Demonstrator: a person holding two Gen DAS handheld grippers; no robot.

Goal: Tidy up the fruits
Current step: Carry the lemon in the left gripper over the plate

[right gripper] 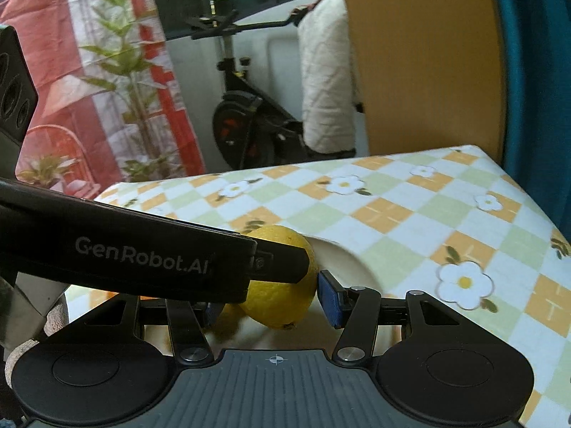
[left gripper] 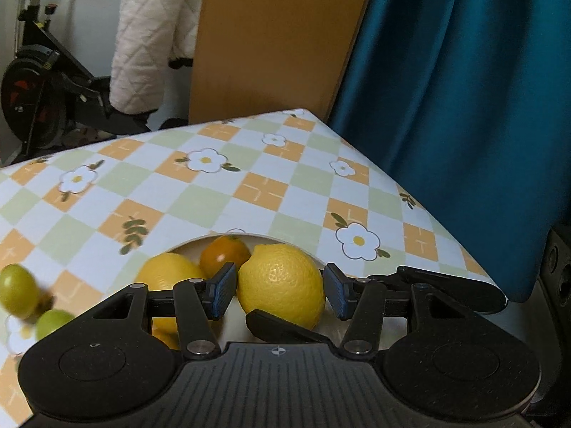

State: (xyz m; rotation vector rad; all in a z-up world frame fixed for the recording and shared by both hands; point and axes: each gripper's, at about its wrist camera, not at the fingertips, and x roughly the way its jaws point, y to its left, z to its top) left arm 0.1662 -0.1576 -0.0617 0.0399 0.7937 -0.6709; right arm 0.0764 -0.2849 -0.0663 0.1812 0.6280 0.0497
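Observation:
A large yellow lemon (left gripper: 282, 285) sits in a white plate (left gripper: 200, 240) on the checked tablecloth, between the open blue pads of my left gripper (left gripper: 282, 290); a small gap shows on the right side. A second lemon (left gripper: 167, 271) and an orange fruit (left gripper: 225, 253) lie behind it in the plate. Two green grapes (left gripper: 18, 290) lie left of the plate. In the right wrist view the same lemon (right gripper: 282, 299) sits between my right gripper's (right gripper: 274, 297) pads; the right pad (right gripper: 330, 299) touches it, the left is hidden by the other gripper's black body (right gripper: 142, 260).
The table (left gripper: 257, 185) ends at a corner on the far right, against a teal curtain (left gripper: 464, 107). A wooden panel (left gripper: 271, 35), a white quilted cloth and an exercise bike (left gripper: 39, 82) stand behind the table.

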